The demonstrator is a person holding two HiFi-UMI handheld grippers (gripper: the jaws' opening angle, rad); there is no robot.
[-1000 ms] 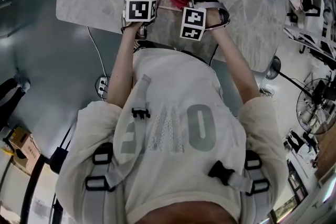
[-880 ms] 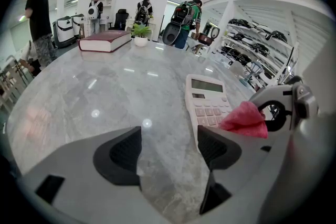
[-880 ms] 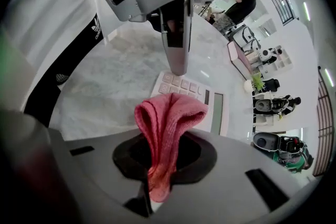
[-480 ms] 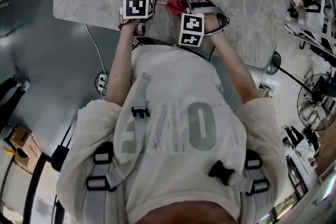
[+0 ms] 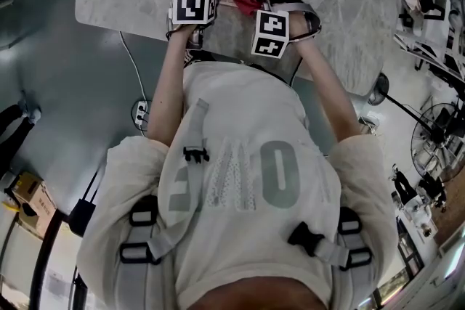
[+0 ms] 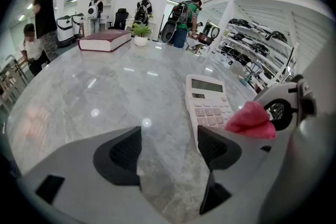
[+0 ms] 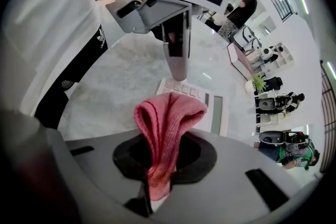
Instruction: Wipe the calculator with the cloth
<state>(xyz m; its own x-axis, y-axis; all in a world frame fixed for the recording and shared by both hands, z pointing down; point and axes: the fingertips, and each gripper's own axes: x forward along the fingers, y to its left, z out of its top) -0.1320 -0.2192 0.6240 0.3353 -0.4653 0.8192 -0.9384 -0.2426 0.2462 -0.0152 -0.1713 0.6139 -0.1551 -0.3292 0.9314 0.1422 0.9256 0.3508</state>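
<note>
**Cloth gripped at the calculator's near edge; left hand-held gripper empty**

Position of item: The calculator (image 6: 209, 102) lies flat on the marble bench (image 6: 105, 92), display end away from the person. It sits just ahead and to the right of the left hand-held gripper (image 6: 168, 152), outside its jaws. In the right gripper view, the calculator's keypad end shows directly behind the cloth (image 7: 165, 128).

Left hand-held gripper: The jaws stand well apart with only bare bench between them. It holds nothing.

Right hand-held gripper (image 7: 163, 157): The jaws are clenched on the pink-red cloth. A folded loop of cloth rises above them. In the head view the cloth is at the calculator's near right corner. Whether it touches the keys cannot be told.

Markings: Each gripper carries a cube of black-and-white square markers. The calculator's key legends and display are too small to read. A dark red book (image 6: 105, 39) lies at the bench's far end, and its cover shows no legible print.
</note>
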